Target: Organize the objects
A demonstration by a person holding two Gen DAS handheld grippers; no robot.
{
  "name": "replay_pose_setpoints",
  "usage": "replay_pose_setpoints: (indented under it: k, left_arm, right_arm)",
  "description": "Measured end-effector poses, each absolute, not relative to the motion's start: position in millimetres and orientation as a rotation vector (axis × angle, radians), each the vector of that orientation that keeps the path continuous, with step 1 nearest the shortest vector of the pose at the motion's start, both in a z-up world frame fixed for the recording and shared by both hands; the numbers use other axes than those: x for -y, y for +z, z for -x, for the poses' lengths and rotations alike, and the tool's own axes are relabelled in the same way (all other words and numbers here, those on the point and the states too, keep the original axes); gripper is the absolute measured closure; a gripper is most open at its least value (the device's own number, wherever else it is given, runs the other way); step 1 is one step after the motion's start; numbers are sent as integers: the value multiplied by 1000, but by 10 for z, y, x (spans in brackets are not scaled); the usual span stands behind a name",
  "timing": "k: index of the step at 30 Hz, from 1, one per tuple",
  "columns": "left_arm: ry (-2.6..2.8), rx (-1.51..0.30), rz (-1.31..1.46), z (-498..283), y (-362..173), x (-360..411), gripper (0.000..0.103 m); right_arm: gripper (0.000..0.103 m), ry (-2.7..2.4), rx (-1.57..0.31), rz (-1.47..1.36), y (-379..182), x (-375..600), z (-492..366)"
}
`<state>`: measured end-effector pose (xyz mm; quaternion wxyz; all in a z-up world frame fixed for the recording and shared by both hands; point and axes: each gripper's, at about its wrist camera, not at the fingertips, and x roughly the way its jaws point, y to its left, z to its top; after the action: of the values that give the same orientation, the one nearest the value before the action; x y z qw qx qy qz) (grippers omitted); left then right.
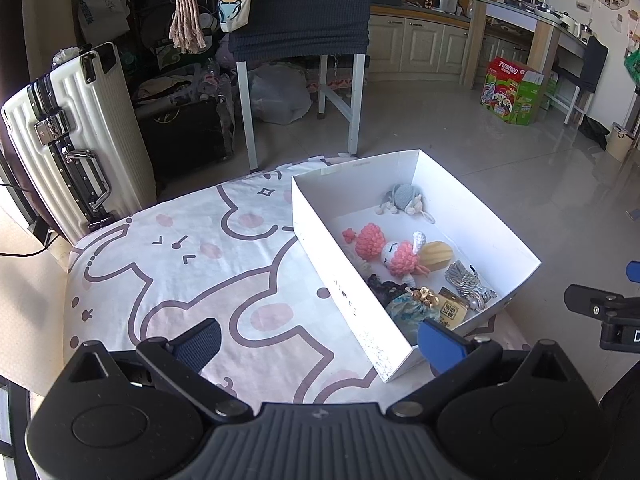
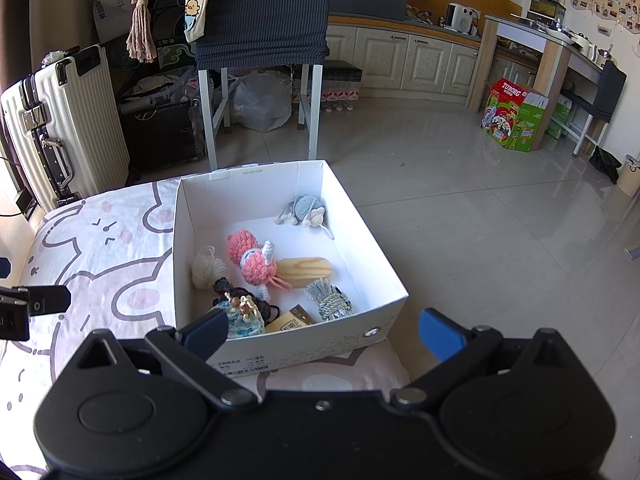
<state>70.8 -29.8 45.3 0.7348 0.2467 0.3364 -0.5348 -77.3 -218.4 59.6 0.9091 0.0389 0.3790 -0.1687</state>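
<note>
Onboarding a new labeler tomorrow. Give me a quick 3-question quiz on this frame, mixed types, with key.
1. True or false: the left hand-held gripper is shut on a toy.
2. Multiple choice: where does the pink crochet doll lie? A) on the patterned sheet B) inside the white cardboard box C) on the tiled floor
3. Fill in: the grey crochet toy sits near the box's ___ wall, seen from the right hand-held gripper.

Key: 1 false, both grippers are open and empty. 2 B. 3 far.
</note>
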Motion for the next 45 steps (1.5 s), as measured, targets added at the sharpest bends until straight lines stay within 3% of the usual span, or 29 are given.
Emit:
replay_pose_setpoints:
  k: [45]
  left_arm:
    - [-1184, -745, -540, -670, 444, 313, 0]
  right_arm:
    - [0, -346, -784, -79, 589, 2178, 768]
